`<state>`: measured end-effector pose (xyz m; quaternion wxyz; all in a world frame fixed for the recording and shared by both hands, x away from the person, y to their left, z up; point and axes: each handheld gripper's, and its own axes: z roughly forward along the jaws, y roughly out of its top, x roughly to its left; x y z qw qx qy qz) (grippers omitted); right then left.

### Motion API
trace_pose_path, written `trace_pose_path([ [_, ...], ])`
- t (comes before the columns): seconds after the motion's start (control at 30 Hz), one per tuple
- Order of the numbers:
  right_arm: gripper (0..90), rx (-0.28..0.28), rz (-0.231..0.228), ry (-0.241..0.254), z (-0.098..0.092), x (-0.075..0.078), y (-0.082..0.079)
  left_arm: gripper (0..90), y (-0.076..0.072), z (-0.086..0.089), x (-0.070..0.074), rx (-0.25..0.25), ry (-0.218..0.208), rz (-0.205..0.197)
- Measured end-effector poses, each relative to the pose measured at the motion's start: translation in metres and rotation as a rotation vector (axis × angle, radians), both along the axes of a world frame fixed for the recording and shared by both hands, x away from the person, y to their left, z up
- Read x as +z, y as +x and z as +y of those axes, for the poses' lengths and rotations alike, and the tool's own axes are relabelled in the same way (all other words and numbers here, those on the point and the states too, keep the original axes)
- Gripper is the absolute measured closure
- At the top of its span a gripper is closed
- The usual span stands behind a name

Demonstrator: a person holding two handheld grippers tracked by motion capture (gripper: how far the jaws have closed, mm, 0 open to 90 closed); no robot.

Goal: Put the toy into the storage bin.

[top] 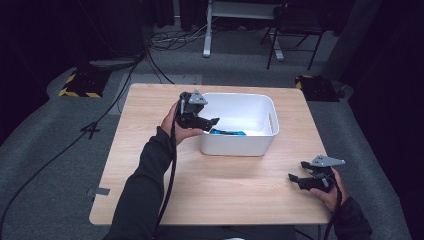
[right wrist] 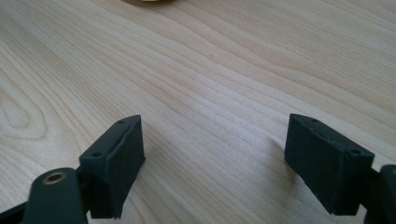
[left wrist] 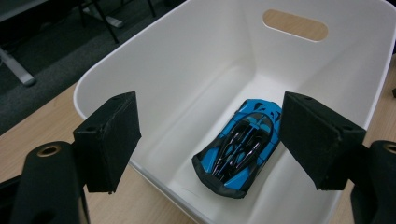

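Blue car (left wrist: 240,147) lying flat in white bin (left wrist: 187,74), wholly seen from left gripper view, mostly rim-hidden from above. Left tongs (left wrist: 210,137) spread wide over bin, gripping nothing. Right tongs (right wrist: 212,161) spread, empty, low over bare bench (right wrist: 210,70). No legible writing.

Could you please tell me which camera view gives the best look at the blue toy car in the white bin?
The left gripper view: the car lies close and whole on the floor of the bin, roof up, between the open jaws. The high view gives just a small blue sliver behind the bin's near wall. The right gripper view looks at bare tabletop.
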<state>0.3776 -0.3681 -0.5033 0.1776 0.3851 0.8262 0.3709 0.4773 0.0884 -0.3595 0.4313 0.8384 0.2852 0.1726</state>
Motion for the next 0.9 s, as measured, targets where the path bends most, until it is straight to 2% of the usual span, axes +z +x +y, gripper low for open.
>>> trace_pose_path([
  [0.03, 19.9, 0.001, 0.0, 0.0, 0.0, 0.0, 0.0, 20.8, -0.001, 0.001, 0.001, 0.006, -0.011, -0.002],
  [0.07, 19.9, 0.001, 0.0, 0.001, 0.0, 0.0, 0.0, 20.0, -0.002, 0.003, 0.003, 0.025, -0.014, -0.025],
  [0.17, 19.9, 0.0, 0.0, 0.0, 0.0, 0.0, 0.0, 18.6, -0.003, 0.006, 0.004, 0.022, -0.018, -0.026],
  [0.3, 19.9, 0.002, 0.0, -0.001, 0.0, 0.0, 0.0, 17.8, -0.007, 0.009, 0.006, 0.042, -0.011, -0.052],
  [0.4, 19.9, -0.001, 0.0, 0.001, 0.0, 0.0, 0.0, 16.8, -0.01, 0.013, 0.007, 0.058, -0.02, -0.077],
  [0.5, 19.9, 0.003, -0.001, -0.002, 0.0, 0.0, 0.0, 16.6, -0.013, 0.017, 0.008, 0.067, -0.008, -0.084],
  [0.67, 19.9, 0.001, 0.0, -0.002, 0.0, 0.0, 0.0, 16.6, -0.018, 0.02, 0.009, 0.077, -0.017, -0.091],
  [0.7, 19.9, 0.003, -0.001, -0.003, 0.0, 0.0, 0.0, 16.6, -0.018, 0.022, 0.011, 0.075, 0.0, -0.101],
  [0.73, 19.9, -0.001, 0.0, 0.001, 0.0, 0.0, 0.0, 16.6, -0.02, 0.023, 0.01, 0.081, -0.011, -0.102],
  [0.77, 19.9, 0.002, 0.0, -0.001, 0.0, 0.0, 0.0, 16.5, -0.021, 0.026, 0.012, 0.079, 0.005, -0.113],
  [0.8, 19.9, 0.002, 0.0, -0.001, 0.0, 0.0, 0.0, 16.5, -0.021, 0.026, 0.012, 0.079, 0.005, -0.113],
  [0.83, 19.9, -0.001, 0.0, 0.001, 0.0, 0.0, 0.0, 16.5, -0.023, 0.025, 0.011, 0.086, -0.014, -0.105],
  [0.87, 19.9, -0.001, 0.0, 0.001, 0.0, 0.0, 0.0, 16.5, -0.023, 0.028, 0.012, 0.08, 0.011, -0.116],
  [0.9, 19.9, 0.001, 0.0, 0.0, 0.0, 0.0, 0.0, 16.5, -0.025, 0.028, 0.012, 0.084, 0.0, -0.107],
])
